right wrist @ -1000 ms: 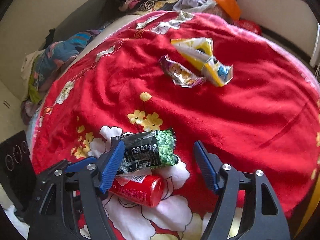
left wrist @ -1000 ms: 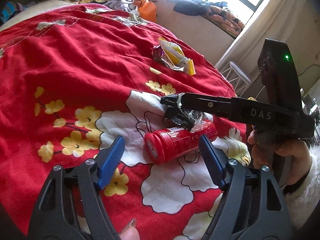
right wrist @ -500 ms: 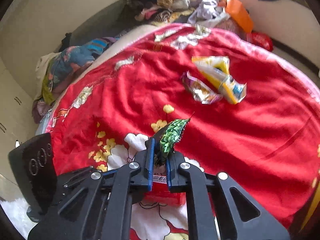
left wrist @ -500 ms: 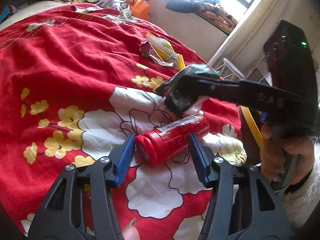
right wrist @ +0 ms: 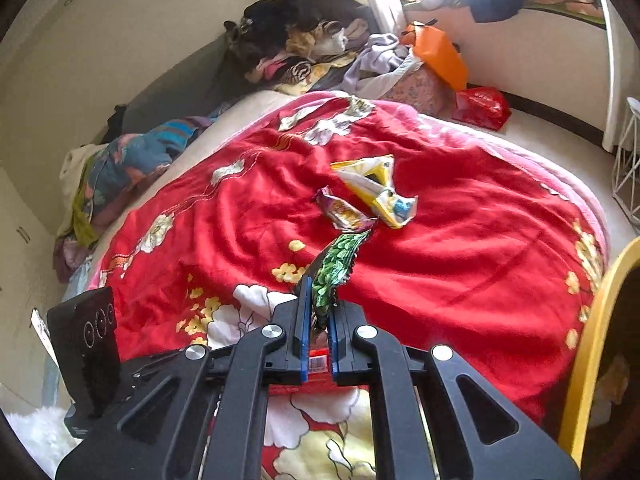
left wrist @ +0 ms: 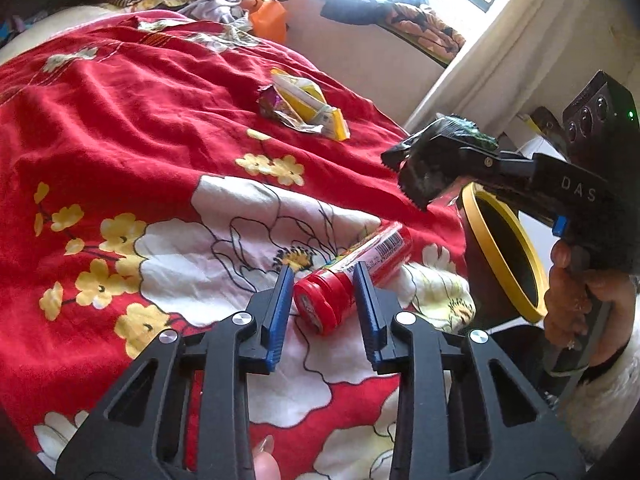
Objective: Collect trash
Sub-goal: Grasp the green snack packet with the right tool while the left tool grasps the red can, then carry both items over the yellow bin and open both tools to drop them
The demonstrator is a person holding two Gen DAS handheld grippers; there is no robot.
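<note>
Showing only leftward — right claw [left wrist: 416, 168] pinching wrapper [left wrist: 424, 178] above bin [left wrist: 500, 248].

- Red cylindrical plastic canister [left wrist: 352, 276] lying on red floral bedspread [left wrist: 120, 128].
- Yellow crumpled foil wrapper [left wrist: 308, 102] farther back, touching purple wrapper [left wrist: 274, 102].
- Yellow-rimmed round bin [left wrist: 500, 256] right of bed.

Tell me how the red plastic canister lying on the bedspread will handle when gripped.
The red plastic canister lies on its side, so it probably rolls if nudged. Its ribbed cap looks rigid, likely grippable. The left gripper fingers are closing around it; the soft red floral bedspread may let it sink.
</note>
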